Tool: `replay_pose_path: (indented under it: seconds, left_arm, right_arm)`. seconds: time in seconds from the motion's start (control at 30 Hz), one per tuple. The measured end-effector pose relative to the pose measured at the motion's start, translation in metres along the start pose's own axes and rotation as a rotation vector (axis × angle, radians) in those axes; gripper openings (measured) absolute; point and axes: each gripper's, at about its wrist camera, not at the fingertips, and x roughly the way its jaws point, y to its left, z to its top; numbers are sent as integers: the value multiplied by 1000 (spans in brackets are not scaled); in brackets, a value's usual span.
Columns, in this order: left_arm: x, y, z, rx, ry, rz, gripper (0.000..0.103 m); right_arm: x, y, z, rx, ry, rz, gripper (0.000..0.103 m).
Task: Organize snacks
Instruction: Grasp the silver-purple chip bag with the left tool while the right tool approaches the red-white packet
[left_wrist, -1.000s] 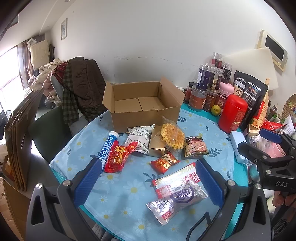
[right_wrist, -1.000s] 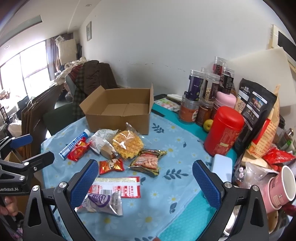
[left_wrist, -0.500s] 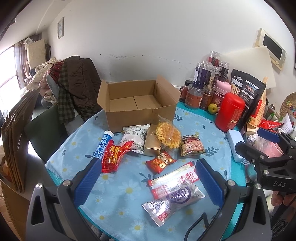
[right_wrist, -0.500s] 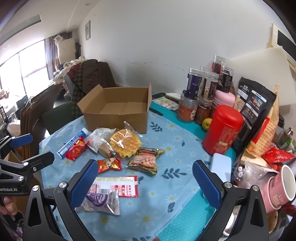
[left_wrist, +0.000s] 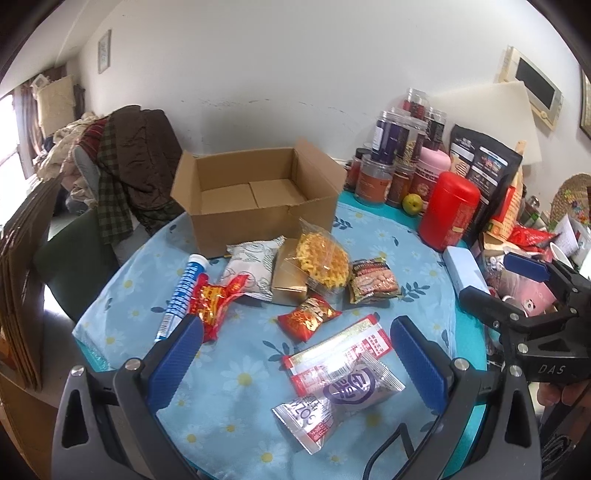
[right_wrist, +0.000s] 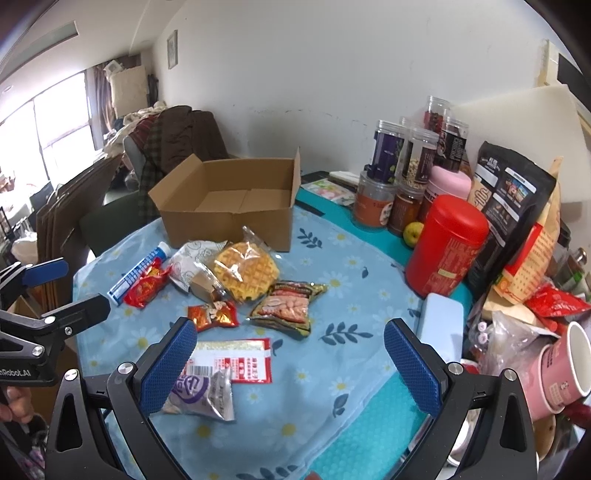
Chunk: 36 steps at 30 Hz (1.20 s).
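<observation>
the left gripper (left_wrist: 295, 363) and right gripper (right_wrist: 290, 363) both hang wide open above the table, holding nothing; the snacks lie in front of the empty cardboard box (left_wrist: 258, 195); the blue tube (left_wrist: 183, 291) points its white cap at the box; the other gripper's frame reads "das"; packet words too small to read
</observation>
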Motion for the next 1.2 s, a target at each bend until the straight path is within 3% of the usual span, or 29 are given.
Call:
replay_pose_path:
  seconds: [0.37, 0.67, 0.83, 1.07, 1.2]
  left_arm:
    - [35, -13, -26, 127, 94, -103, 103]
    - [64, -15, -41, 146, 195, -235, 103]
    - [82, -27, -50, 221, 244, -286, 98]
    - [105, -42, -71, 323, 364, -324, 77]
    - [110, -49, -80, 396, 355, -265, 75]
  right_arm:
    - [19, 0, -27, -25, 30, -37, 103]
    - [36, 3, -45, 14, 72, 46, 103]
    - [46, 2, -54, 25, 108, 36, 103]
    - [54, -6, -62, 50, 157, 32, 103]
    - [59, -4, -66, 32, 185, 22, 103]
